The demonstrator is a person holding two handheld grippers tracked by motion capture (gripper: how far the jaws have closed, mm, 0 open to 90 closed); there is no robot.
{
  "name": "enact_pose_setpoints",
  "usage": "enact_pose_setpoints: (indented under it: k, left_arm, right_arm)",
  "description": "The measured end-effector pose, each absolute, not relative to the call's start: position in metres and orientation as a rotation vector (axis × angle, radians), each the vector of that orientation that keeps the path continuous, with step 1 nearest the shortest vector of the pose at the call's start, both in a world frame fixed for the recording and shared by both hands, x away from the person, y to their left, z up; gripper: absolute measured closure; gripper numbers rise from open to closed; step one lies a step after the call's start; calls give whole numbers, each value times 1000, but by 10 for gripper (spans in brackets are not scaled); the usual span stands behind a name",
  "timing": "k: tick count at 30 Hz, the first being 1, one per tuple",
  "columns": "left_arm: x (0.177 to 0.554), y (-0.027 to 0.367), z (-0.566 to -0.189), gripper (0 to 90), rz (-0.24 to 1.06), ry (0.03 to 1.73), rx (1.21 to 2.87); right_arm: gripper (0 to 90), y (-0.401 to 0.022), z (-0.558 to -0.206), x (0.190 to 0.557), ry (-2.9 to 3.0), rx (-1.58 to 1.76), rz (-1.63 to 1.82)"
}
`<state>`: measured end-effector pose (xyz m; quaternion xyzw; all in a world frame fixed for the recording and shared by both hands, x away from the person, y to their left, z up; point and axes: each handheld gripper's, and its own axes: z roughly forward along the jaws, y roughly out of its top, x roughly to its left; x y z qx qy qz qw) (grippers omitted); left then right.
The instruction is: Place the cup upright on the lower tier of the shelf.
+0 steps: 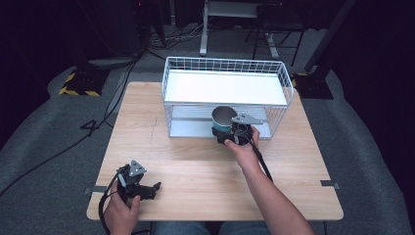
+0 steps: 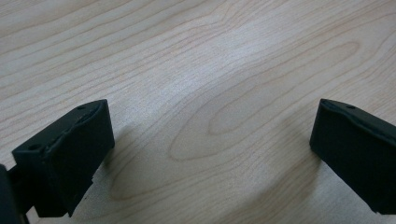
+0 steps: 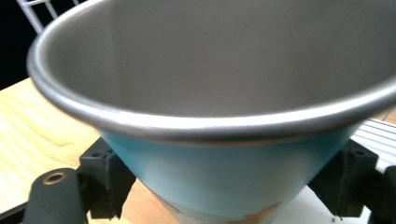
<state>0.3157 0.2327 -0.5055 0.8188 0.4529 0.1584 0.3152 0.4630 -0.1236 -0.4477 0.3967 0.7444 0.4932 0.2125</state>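
We start with the right gripper (image 1: 234,133), which we see in the high view just past the middle of the wooden table (image 1: 195,166), at the open front of a white wire rack (image 1: 225,93). Its jaws are clamped on a cup (image 1: 223,119) with a steel inside and a light blue outside. In the right gripper view the two black jaws press against the blue wall of the cup (image 3: 224,177) at about 8 and 4 o'clock, and the rolled steel rim spreads wide above them. The cup stands upright, mouth up, at the front edge of the rack's lower shelf; we cannot tell whether its base rests on the shelf or hangs just above it. The person's right hand (image 1: 244,149) holds the gripper from the 6 o'clock side, with the forearm running down to the bottom edge and a black cable trailing beside it.

The left gripper (image 1: 147,188) lies low at about 7 o'clock on the table, near the front edge, held by the left hand (image 1: 121,208). In the left gripper view its jaws stand wide apart with nothing between them, and bare wood grain (image 2: 210,93) stretches between and beyond them.

Moving outward, the rack sits at 12 o'clock on the table, with a flat white top shelf inside a wire rim. Grey floor (image 1: 44,147) surrounds the table, and cables run across it at 10 o'clock.
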Motion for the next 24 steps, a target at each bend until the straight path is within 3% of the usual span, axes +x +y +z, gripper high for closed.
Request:
enact_pose_setpoints:
  k: [24]
  left_arm:
    - [316, 233, -505, 2, 418, 1193, 2158]
  right_arm:
    - [192, -107, -467, 498, 1974, 1215, 1298]
